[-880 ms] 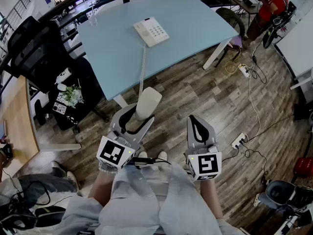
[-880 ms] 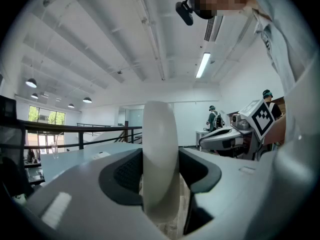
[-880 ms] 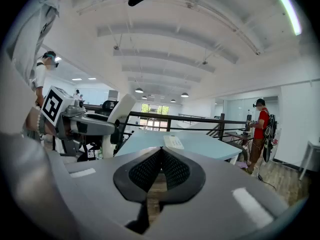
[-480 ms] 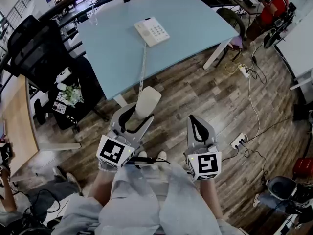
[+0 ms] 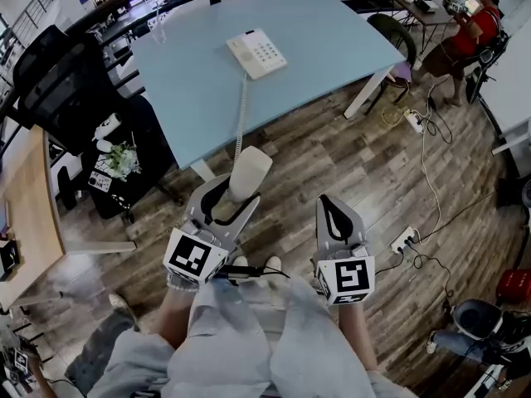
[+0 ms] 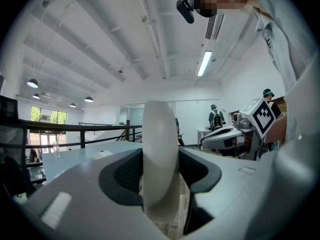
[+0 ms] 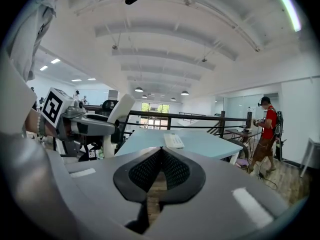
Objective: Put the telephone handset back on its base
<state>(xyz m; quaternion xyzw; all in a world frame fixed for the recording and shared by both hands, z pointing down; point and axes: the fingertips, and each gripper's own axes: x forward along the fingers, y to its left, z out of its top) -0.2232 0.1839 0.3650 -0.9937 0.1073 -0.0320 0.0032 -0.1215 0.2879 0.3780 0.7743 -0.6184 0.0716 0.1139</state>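
The left gripper [image 5: 226, 206] clamps the white telephone handset [image 5: 251, 171] just off the light-blue table's [image 5: 332, 40] near edge, over open wood floor [image 5: 348, 156]. Its coiled cord [image 5: 242, 114] crosses that edge to the phone base [image 5: 256, 53], which sits mid-table amid bare tabletop. The right gripper [image 5: 334, 214], jaws pressed together on nothing, hangs farther from the table.

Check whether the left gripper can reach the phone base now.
Likely yes, with a step closer: the left gripper holds the handset short of the table, and nothing blocks the phone base.
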